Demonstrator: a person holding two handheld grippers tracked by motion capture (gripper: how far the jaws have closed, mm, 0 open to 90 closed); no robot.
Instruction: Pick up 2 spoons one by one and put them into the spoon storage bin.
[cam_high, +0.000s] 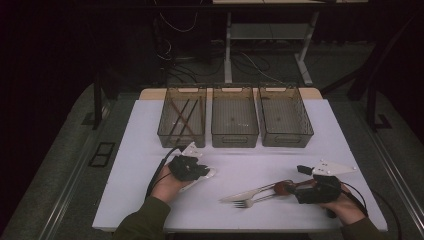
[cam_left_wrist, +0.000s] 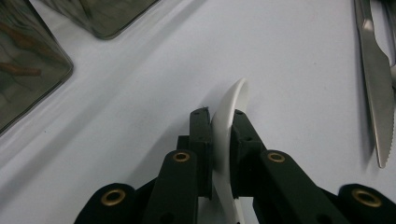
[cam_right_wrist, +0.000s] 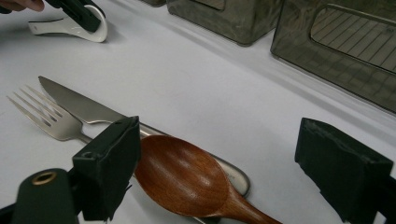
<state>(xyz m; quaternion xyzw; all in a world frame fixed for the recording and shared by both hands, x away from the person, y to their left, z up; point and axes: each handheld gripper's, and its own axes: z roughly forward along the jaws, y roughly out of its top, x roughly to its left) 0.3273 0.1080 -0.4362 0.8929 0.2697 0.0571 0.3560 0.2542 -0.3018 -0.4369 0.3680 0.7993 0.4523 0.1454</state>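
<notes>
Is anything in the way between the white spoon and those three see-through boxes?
Nothing visible is. The left gripper has its jaws shut on the white spoon, and only bare white table lies between it and the boxes. The knife and fork lie off to the side.

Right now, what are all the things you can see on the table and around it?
bins: three, clear smoky brown, in a row at the table's far side; the left one holds brown sticks
white spoon: one, white, on the table's left part, pinched in the left gripper's jaws
knife: one, silver, near side, right of middle
fork: one, silver, beside the knife
wooden spoon: one, brown, lying over the knife, between the right gripper's jaws
table: one, white
left gripper: black, shut on the white spoon
right gripper: black, open
</notes>
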